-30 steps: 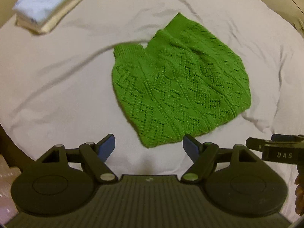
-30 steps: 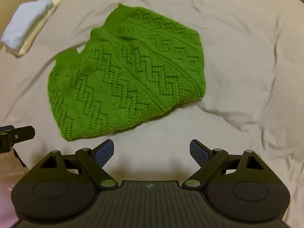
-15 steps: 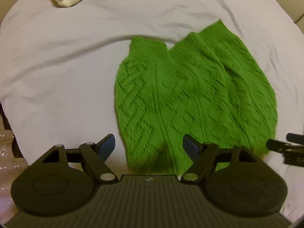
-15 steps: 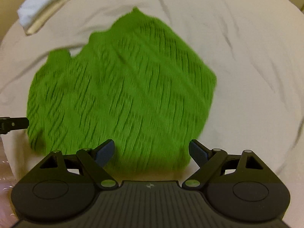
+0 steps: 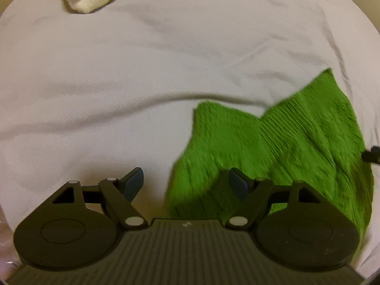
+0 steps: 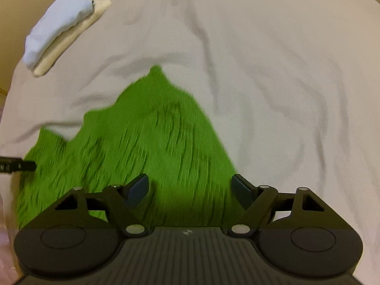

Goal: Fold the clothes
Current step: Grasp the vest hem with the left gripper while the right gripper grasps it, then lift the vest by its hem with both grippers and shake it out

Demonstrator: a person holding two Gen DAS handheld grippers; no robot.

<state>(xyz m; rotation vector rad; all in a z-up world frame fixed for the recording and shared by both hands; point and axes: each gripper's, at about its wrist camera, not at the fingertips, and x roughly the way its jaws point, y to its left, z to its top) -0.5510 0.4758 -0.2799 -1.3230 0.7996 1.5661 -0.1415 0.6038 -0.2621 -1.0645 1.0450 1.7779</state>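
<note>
Just ahead of both grippers, a green knit sweater [image 6: 133, 147] lies on the white sheet [image 5: 118, 83]. The left gripper [image 5: 185, 182] and right gripper [image 6: 190, 187] are both spread and hold nothing. A good grab would pinch the near hem at two corners, evenly (blur hides the edge). Far to the left sits a folded stack [image 6: 59, 30].

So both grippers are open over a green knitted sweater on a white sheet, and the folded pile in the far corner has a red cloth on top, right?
Not quite: the top cloth of the folded pile is pale blue, not red, lying on a cream one, as the right wrist view shows. The rest holds: the left gripper and right gripper are open over the green knitted sweater on the white sheet.
</note>
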